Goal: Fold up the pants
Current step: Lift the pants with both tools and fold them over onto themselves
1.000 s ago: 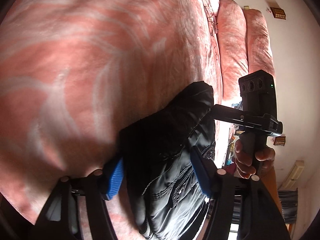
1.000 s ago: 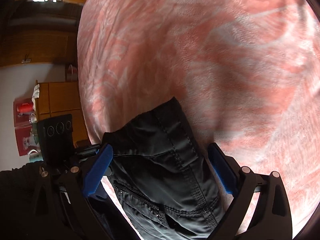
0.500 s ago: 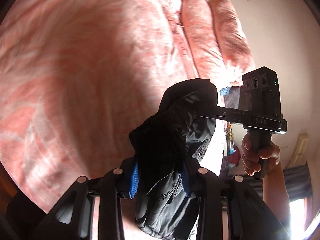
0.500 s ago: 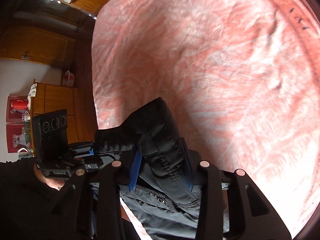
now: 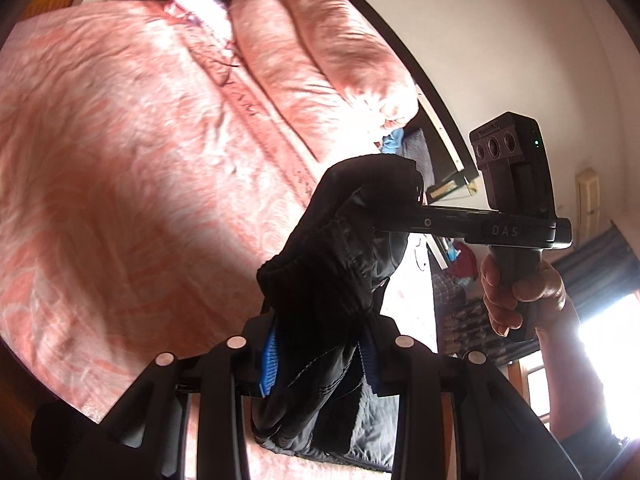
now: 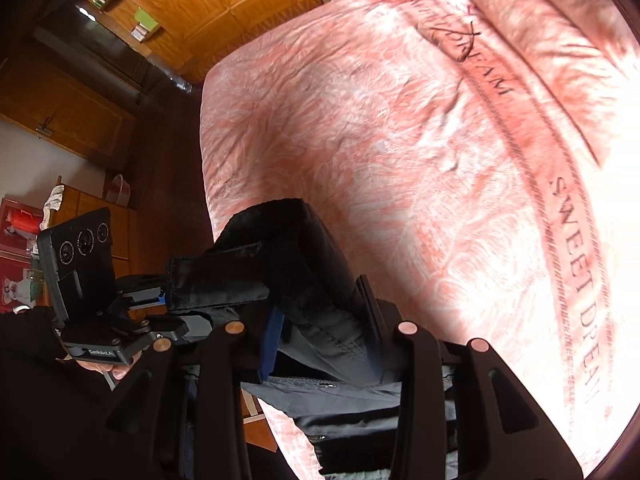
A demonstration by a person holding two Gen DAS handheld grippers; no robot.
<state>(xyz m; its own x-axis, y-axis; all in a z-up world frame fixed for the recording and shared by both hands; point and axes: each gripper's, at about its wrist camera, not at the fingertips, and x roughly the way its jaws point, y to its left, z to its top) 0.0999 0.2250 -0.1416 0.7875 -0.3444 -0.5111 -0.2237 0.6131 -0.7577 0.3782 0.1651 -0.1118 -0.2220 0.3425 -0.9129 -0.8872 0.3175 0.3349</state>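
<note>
Holding the black pants [image 5: 320,280] up off the pink bedspread [image 5: 120,160], so folding is barely started as far as I can tell. Left gripper [image 5: 320,356] is clamped on one bunched-up bit of the waistband, right gripper [image 6: 324,344] is clamped on another bit beside it, and the rest of the fabric hangs below. No crease made yet. What's left, I'd guess: spread them flat on the bed, then do the folds.
</note>
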